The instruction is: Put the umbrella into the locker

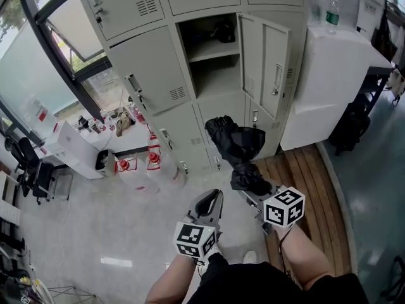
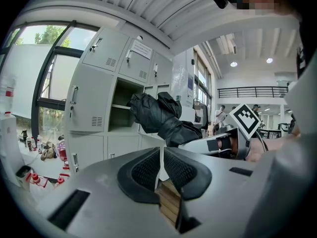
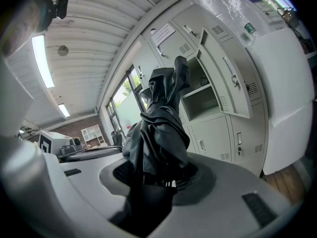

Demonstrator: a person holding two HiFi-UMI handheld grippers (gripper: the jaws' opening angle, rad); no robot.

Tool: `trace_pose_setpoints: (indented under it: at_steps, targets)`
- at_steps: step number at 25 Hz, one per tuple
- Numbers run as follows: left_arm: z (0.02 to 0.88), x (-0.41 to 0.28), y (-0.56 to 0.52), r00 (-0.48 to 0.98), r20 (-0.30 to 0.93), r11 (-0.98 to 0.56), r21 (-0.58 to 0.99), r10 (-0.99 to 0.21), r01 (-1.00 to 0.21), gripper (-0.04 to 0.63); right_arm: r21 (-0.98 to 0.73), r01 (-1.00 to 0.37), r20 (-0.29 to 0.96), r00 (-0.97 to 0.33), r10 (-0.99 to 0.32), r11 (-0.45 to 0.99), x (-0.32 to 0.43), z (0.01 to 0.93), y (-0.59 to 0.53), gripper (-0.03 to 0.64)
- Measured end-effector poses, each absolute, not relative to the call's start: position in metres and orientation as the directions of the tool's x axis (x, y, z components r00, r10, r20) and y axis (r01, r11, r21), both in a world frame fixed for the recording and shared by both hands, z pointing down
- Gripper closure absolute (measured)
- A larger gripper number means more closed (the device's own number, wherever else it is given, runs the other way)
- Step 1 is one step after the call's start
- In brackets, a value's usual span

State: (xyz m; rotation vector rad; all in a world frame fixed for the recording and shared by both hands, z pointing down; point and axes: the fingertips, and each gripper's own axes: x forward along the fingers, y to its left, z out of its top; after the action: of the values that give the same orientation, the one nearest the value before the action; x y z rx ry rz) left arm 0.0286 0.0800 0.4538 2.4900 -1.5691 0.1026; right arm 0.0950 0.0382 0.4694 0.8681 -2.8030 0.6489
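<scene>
Standing before a bank of grey lockers (image 1: 158, 75), one hand-held gripper in each hand. Pinching a folded black umbrella (image 1: 239, 145) with the right hand-held gripper (image 1: 252, 190), pads pressed on the lower part of the crumpled bundle. Holding it tilted up and away from the body, far end toward the lockers. In the right gripper view, fabric (image 3: 158, 128) filling the space between the jaws of the right hand-held gripper (image 3: 156, 175) and rising toward the open compartment (image 3: 203, 95).

Carrying nothing in the left hand-held gripper (image 1: 209, 206). In the left gripper view, ribbed pads (image 2: 146, 170) pressed almost together, only a thin slit between them, nothing in it. Held low and just to the left of the right one, likewise pointing toward the lockers.

Umbrella in the air, outside the locker, in front of the closed lower doors and below the open compartment (image 1: 212, 75) in the head view. Compartment door (image 1: 266, 62) swung out to the right. Inside, one shelf (image 1: 212, 50), with a dark thing (image 1: 223, 31) at the back above it.

To the right of the lockers, a white cabinet (image 1: 329, 87) with a bottle (image 1: 331, 11) on top. Underfoot to the right, wooden boards (image 1: 307, 170).
</scene>
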Motion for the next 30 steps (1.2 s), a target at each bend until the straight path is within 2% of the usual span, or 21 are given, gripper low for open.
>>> trace_pose_setpoints:
  at_steps: [30]
  targets:
    - [0.458,-0.064,-0.003,0.527,0.161,-0.505,0.156,-0.835,-0.849,0.561,-0.358,-0.657,0.293,-0.754,-0.588,0.664,0.006,0.476,-0.042,0.391]
